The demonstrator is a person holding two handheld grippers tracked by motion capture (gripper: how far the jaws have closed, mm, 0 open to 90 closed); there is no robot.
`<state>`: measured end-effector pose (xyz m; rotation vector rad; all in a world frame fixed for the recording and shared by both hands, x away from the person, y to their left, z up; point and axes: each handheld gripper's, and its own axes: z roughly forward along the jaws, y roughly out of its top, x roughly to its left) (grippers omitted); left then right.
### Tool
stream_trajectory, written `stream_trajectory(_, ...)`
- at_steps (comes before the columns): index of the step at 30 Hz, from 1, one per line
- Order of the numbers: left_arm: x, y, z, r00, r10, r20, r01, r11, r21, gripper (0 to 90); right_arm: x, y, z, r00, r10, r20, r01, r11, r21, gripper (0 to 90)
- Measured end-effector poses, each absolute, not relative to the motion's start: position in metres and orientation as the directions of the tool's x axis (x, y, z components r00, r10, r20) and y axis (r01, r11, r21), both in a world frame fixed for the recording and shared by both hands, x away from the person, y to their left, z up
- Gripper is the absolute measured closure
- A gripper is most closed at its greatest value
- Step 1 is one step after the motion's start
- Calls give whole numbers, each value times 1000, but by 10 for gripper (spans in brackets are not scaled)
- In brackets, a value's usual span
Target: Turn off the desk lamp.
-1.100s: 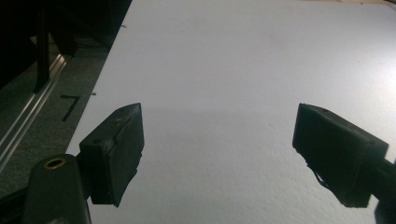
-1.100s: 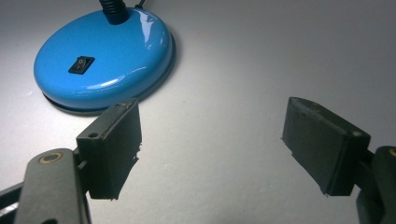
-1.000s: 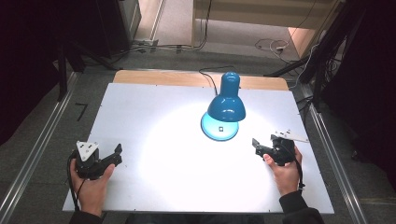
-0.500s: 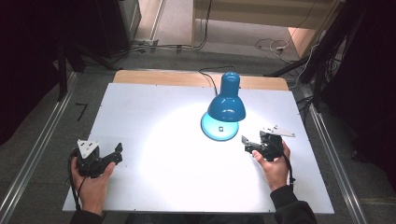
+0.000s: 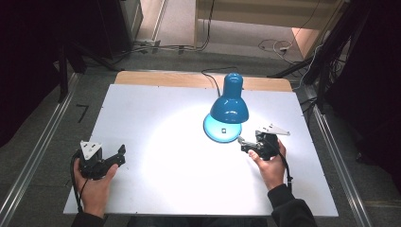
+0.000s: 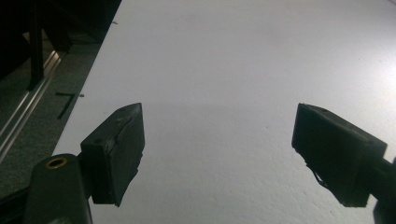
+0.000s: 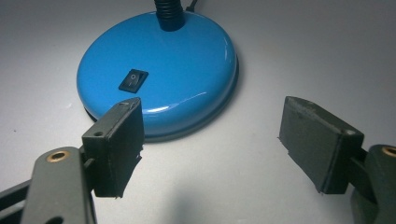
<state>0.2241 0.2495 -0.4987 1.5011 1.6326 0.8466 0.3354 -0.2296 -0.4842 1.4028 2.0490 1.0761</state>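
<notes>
Lamp: blue desk lamp, lit, on far-right part of white table; round base w/ black rocker switch on top.
Right gripper: held in right hand, just beside lamp base, pointing at it; jaws wide apart, nothing betw. them, base edge close behind one jaw.
Left gripper: in left hand, near-left part of table, well apart from lamp; jaws wide apart over bare table.
Cable: black, from lamp toward far table edge.
</notes>
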Motion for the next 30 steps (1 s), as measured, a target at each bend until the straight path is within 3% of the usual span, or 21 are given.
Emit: stream_trajectory(30,224,251,-500,-29,995,-94,499,96,861,194,348,-197,-487,-442,892,90,564,199,801,252)
